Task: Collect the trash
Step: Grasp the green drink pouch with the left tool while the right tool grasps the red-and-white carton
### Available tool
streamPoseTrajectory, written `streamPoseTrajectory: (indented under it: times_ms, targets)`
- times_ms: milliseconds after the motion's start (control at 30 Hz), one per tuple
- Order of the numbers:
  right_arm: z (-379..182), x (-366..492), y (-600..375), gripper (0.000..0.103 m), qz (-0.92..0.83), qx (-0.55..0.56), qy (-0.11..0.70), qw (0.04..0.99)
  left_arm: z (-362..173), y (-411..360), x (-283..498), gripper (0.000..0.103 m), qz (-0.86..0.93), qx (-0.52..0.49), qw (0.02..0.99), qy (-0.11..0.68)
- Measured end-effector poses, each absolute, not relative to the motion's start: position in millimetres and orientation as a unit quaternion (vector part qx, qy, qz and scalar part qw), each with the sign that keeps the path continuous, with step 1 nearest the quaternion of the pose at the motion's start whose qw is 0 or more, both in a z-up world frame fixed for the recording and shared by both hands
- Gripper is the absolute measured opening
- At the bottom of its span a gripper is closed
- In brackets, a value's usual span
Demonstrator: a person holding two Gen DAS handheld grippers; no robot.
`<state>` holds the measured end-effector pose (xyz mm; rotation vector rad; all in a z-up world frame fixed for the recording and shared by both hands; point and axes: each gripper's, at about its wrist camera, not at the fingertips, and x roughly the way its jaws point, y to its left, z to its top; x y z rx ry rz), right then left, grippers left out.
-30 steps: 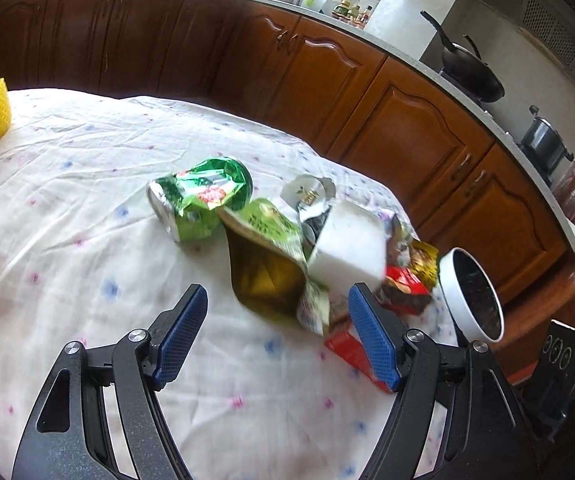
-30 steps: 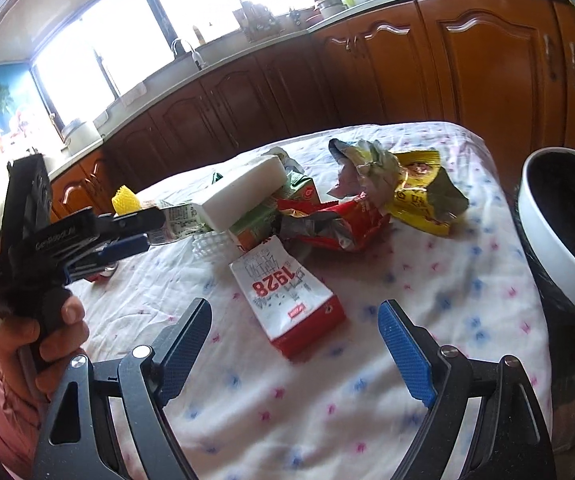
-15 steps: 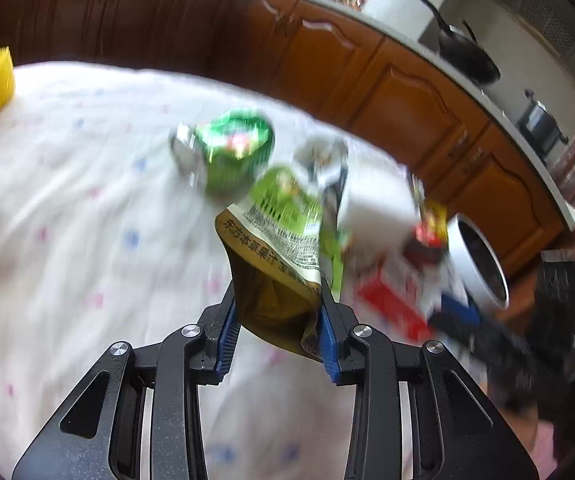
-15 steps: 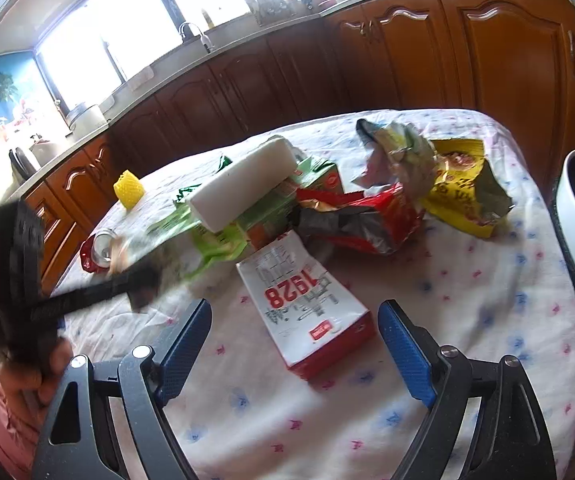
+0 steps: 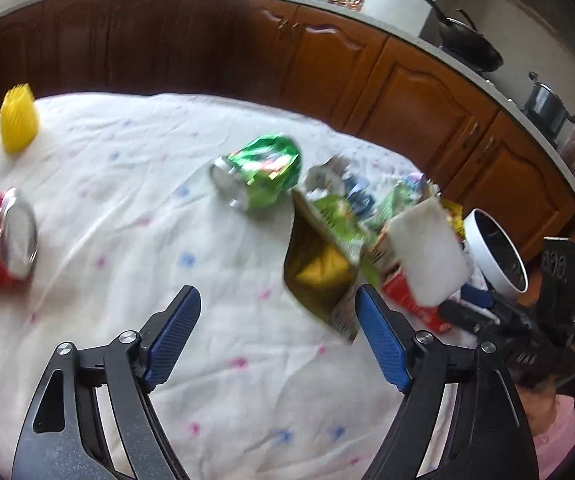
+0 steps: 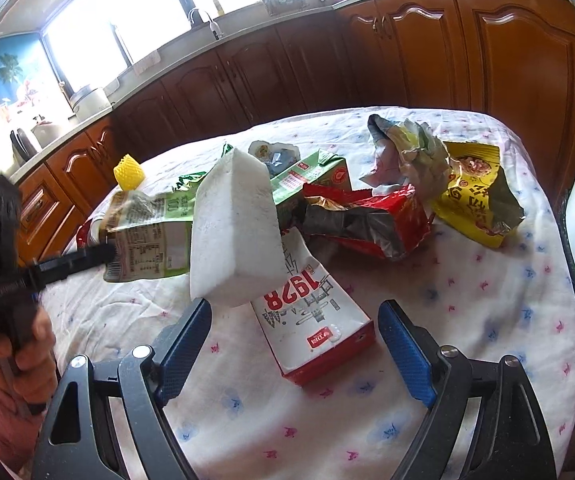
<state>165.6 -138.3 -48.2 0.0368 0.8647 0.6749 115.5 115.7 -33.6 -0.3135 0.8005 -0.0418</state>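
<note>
1. Left gripper (image 5: 275, 296) spread wide, holding nothing; green and gold foil snack pouch (image 5: 319, 276) just beside one finger, near the middle of the cloth-covered desk (image 5: 127, 240).
2. Right gripper (image 6: 294, 308) spread wide too, empty, with the red and white paper carton (image 6: 315, 332) lying just ahead.
3. Slide the left gripper over the pouch edge, squeeze gently, lift slowly.
4. Carry to the white round bin (image 5: 495, 256) past the desk's edge.

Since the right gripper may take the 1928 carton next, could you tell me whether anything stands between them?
Partly: the white foam block leans over the far end of the 1928 carton, just ahead of the left finger of the right gripper. The carton's near end lies bare between the open fingers.
</note>
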Motion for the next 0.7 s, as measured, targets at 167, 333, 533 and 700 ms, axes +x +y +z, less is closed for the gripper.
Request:
streamPoseTrajectory:
  times_ms: [167,333,533,700]
  targets:
    - [-50,166,-133,0.087,0.324,0.007,0.415,0.85,-16,105,129,0.082,-0.045,-0.143,0.914,0.376]
    - [-54,168,-129,0.074,0.318,-0.005,0.423,0.849,-16,96,144,0.085,-0.027,-0.116,0.92,0.374]
    - [-55,165,-145,0.06,0.319,0.028,0.429,0.845,-43,101,162,0.057,-0.036,-0.126,0.904,0.408]
    - [-54,154,-167,0.059,0.305,0.056,0.426,0.85,-59,85,140,0.04,-0.072,-0.128,0.896,0.419]
